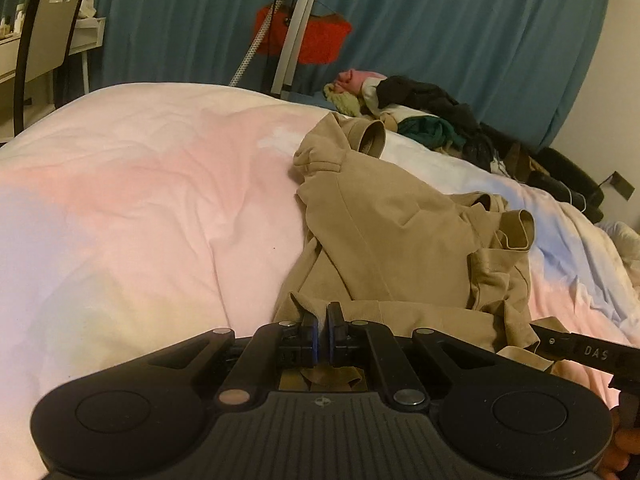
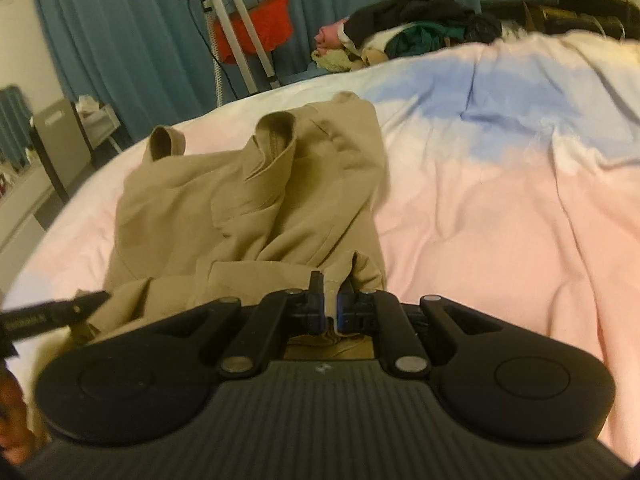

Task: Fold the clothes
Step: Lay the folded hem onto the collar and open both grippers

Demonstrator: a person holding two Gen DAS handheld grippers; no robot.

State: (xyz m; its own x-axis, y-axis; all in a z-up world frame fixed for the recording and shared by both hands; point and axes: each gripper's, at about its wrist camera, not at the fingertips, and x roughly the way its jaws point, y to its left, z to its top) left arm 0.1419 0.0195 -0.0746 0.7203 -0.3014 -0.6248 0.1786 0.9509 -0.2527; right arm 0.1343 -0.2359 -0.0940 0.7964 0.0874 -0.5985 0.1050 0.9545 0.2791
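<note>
1. A tan garment (image 1: 384,240) lies bunched on the pastel bedspread (image 1: 140,200), its near hem at the bed's near edge and its two open cuffs pointing toward the far edge.
2. The left gripper (image 1: 322,326) has its jaws pressed together on the near hem; a fold of tan cloth shows between and below them.
3. The right gripper (image 2: 329,304) pinches a strip of the same hem, pale fabric visible in the narrow gap between its pads.
4. Both tools sit close side by side along that edge, so each one's tip shows in the other's view.
5. Risk: the garment is still crumpled, with folds lying over one another. Lifting or pulling now would likely drag the wrinkles along and give a crooked fold.
6. Risk: each grip looks shallow, on only a thin bit of hem. A quick tug could let the cloth slip out of one side.
7. Risk: the soft bedspread may bunch up under the moving cloth.
8. A pile of other clothes (image 2: 408,28) waits at the far edge, well apart.
</note>
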